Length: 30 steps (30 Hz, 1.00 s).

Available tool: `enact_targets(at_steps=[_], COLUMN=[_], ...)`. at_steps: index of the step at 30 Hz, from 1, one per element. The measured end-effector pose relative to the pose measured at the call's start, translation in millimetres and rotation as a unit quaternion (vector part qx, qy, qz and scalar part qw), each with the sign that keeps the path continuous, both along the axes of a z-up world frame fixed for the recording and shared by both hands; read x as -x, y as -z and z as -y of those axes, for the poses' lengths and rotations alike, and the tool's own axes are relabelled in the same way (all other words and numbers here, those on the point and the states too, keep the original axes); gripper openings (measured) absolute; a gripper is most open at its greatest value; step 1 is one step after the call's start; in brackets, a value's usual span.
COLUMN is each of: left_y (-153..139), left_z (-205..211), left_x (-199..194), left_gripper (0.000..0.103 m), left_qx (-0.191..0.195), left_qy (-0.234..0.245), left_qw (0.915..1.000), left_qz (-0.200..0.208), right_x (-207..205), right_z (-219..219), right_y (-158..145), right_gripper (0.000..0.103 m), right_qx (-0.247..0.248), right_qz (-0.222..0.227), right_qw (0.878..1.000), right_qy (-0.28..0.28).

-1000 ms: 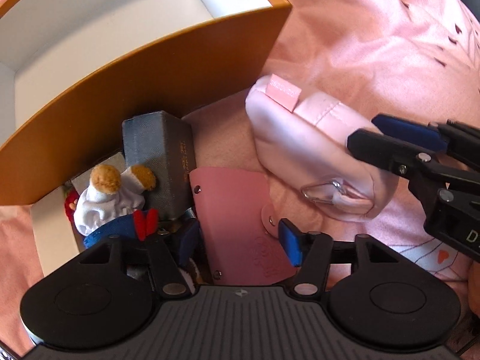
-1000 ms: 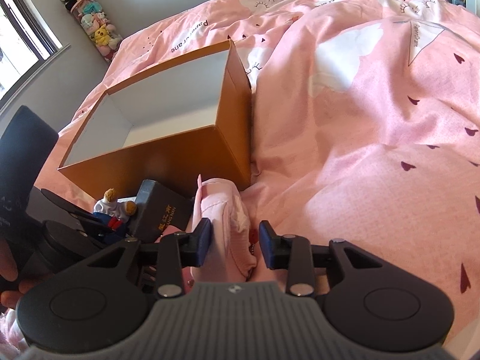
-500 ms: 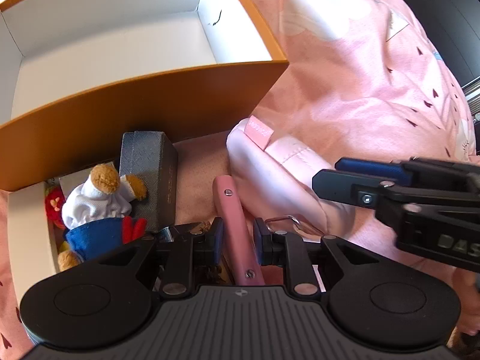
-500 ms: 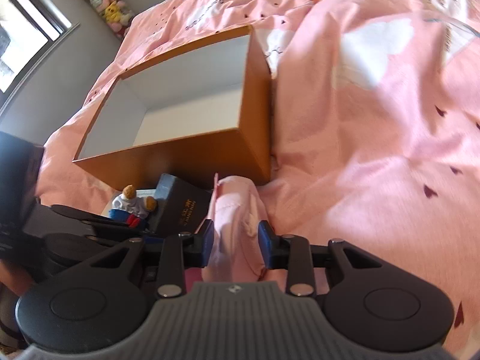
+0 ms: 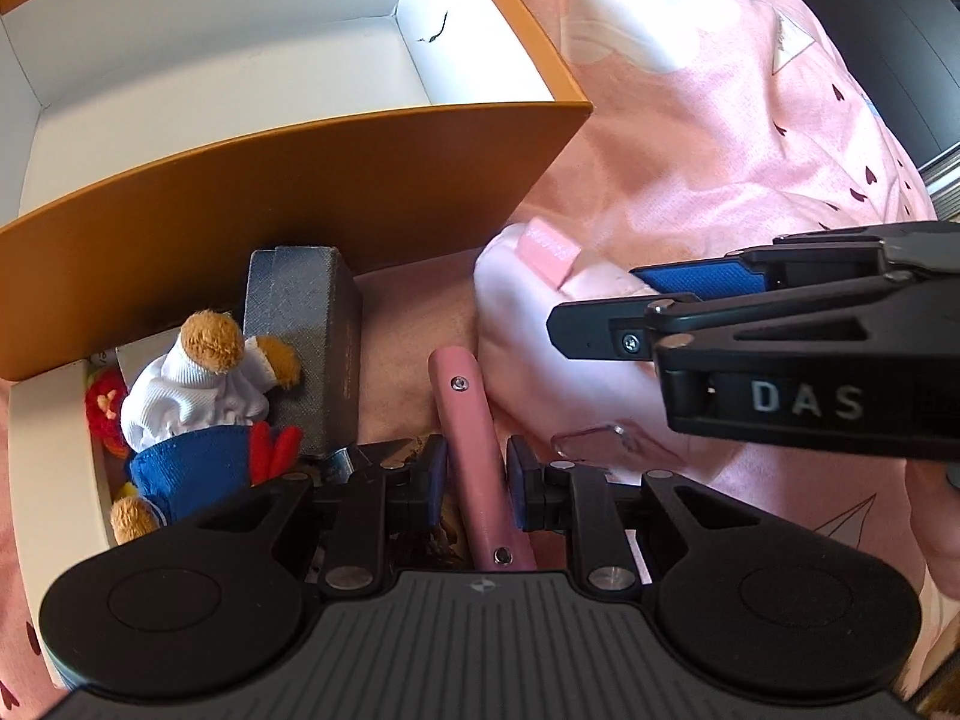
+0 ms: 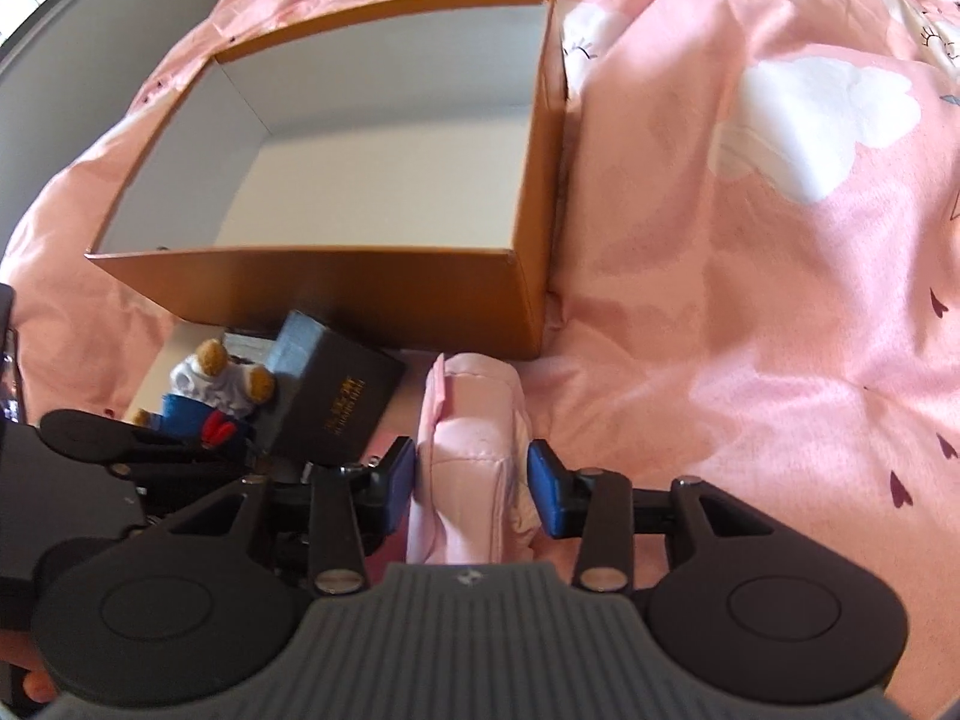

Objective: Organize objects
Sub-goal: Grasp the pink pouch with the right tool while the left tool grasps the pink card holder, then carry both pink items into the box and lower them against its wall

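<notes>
Pink card holder point(image 5: 474, 450) stands on edge between the left gripper point(image 5: 477, 471) pads, both blue pads pressed onto its flat faces: clenched on it, low over the bedspread point(image 6: 750, 276) just in front of the orange box point(image 6: 336, 282).

Pale pink pouch point(image 6: 471, 468) is just right of the holder, touching it in the left wrist view. Right gripper point(image 6: 474, 480) straddles the pouch, both pads against its sides and the fabric bulging between them, so it's grasping the pouch (right finger reaches across it from the right in the left view).

Left of the holder: dark grey box point(image 5: 306, 354) with gold lettering, up against the orange box's front wall. Teddy bear point(image 5: 204, 402) in white top and blue trousers leans on the grey box, with a red-and-yellow toy point(image 5: 105, 411) partly hidden behind it, both lying in a white tray point(image 5: 51, 456).

The orange box is open-topped with a white interior and sits on the pink bedspread.
</notes>
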<state>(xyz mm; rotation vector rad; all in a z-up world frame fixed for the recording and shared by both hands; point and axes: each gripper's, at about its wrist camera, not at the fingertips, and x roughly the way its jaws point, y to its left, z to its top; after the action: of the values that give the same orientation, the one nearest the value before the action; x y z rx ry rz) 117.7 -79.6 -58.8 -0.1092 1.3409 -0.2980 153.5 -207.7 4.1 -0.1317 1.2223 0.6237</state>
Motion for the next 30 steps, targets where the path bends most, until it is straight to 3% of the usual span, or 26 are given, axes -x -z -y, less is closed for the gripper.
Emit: enact_targets(at_steps=[8, 13, 18, 24, 30], left_y=[0.7, -5.1, -26.8, -74.0, -118.9], left_z=[0.7, -7.3, -16.6, -35.4, -67.9], left_x=[12.0, 24.2, 40.4, 52.2, 49.5], left_gripper=[0.024, 0.022, 0.019, 0.019, 0.019], left_qx=[0.002, 0.015, 0.032, 0.054, 0.092], left_qy=[0.003, -0.003, -0.014, -0.050, -0.121], left_qw=[0.9997, 0.9985, 0.9933, 0.9763, 0.9447], left_qz=[0.026, 0.053, 0.110, 0.203, 0.291], right_x=[9.9, 25.0, 40.1, 46.0, 38.8], right_z=[6.7, 2.4, 0.2, -4.0, -17.4], right_y=[-3.3, -20.4, -47.9, -84.0, -114.8], right_gripper=[0.035, 0.031, 0.031, 0.031, 0.031], right_qx=[0.020, 0.028, 0.022, 0.010, -0.025], right_qz=[0.010, 0.050, 0.104, 0.161, 0.217], right_qw=[1.000, 0.998, 0.994, 0.987, 0.975], right_qy=[-0.002, -0.013, -0.021, -0.024, -0.024])
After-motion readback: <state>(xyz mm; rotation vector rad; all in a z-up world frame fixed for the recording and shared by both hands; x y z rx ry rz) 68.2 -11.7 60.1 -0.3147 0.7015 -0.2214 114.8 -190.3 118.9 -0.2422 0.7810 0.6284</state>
